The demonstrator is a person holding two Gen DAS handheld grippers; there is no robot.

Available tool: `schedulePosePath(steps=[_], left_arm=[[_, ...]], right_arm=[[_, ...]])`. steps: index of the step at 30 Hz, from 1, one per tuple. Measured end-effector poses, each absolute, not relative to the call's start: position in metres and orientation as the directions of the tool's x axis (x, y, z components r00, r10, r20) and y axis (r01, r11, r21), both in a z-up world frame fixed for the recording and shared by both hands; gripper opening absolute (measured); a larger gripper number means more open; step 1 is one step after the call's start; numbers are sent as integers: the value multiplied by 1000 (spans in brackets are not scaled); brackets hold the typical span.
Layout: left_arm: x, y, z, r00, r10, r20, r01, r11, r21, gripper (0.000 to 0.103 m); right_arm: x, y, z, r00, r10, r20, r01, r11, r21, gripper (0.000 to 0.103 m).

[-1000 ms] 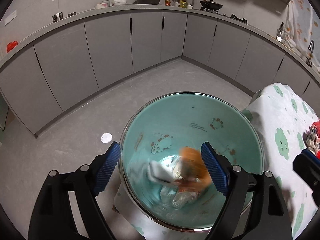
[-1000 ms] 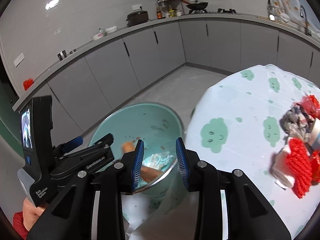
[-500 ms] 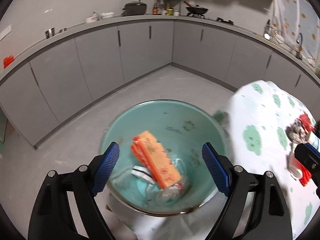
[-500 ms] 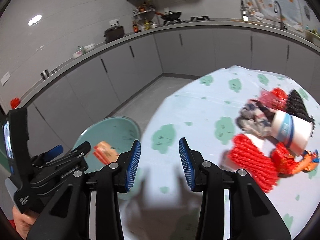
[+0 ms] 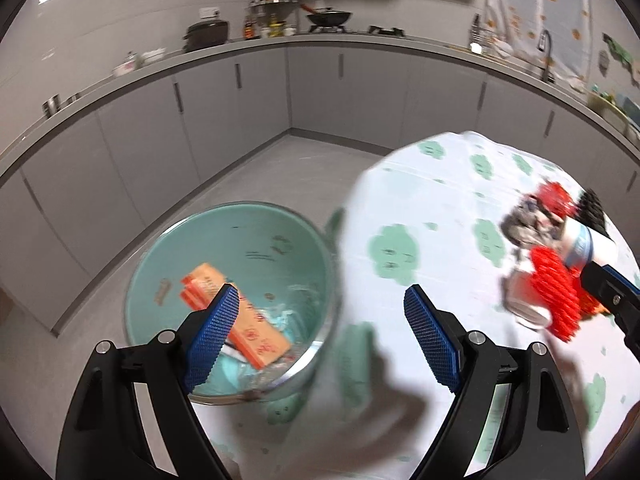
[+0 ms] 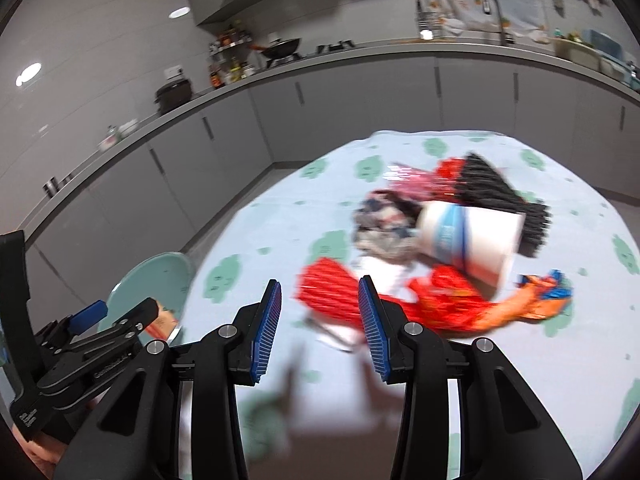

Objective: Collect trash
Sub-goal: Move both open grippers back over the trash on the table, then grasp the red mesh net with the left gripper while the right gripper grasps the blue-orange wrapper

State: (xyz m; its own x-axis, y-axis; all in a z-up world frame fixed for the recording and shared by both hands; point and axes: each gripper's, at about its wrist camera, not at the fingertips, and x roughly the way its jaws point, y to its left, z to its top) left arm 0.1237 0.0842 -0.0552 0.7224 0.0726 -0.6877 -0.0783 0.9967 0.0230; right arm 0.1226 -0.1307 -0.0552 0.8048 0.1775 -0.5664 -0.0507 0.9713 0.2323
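2 grippers, left (image 5: 320, 340) spread wide and right (image 6: 319, 326) half open, both empty, have swung from over the bin (image 5: 160, 248), where the orange box (image 5: 240, 320) now lies, toward the trash pile (image 6: 440, 248) on the table (image 6: 280, 216): next pick pending.

Teal bin (image 5: 256, 236) beside the table (image 6: 280, 216), orange carton (image 5: 256, 332) tilted inside on crumpled wrappers, trash pile on the cloud-print cloth: white paper cup (image 6: 468, 236) on its side, red mesh (image 6: 332, 292), black mesh (image 6: 500, 192), orange wrapper (image 6: 532, 304)
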Motion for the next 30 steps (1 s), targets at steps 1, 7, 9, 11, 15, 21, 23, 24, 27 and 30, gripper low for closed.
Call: schedulePosePath(steps=[1,7,9,11,15,21,23,24,27,30], left_arm=[[123,77,-55,723,63,-688,-62,998,26,83],[122,44,-58,719,18,-694,7,999,33,83],[121,33,-59,721,8,-693,29,999,41,82],[121,24,-58,721,-5,-693,48,998,42,82],[121,5,-57,727,-30,-686,86,995,48,83],[128,-20,-54,725,-81,-684,137,990,28,83],[132,-31,-52,727,-95,-680,154,988,26,83],[133,-35,-52,727,-98,-680,159,987,28,83],[140,-46,-52,723,-110,-681,174,984,26,83],[146,-53,-52,720,-128,-682,185,983,11,83]], right_arm=[[122,-136,-55,807,167,-566,-38,972,232,41],[111,-180,-63,810,97,-578,52,971,235,41],[108,-192,-64,810,77,-582,72,971,229,41],[104,-202,-66,808,65,-586,89,969,230,41],[98,-223,-70,806,40,-590,119,967,227,41],[91,-253,-78,793,11,-609,165,958,232,47],[90,-260,-80,791,7,-612,177,955,238,47],[90,-262,-81,790,6,-613,180,954,241,47],[90,-270,-83,786,7,-619,191,948,253,50],[92,-278,-86,779,8,-627,201,944,262,53]])
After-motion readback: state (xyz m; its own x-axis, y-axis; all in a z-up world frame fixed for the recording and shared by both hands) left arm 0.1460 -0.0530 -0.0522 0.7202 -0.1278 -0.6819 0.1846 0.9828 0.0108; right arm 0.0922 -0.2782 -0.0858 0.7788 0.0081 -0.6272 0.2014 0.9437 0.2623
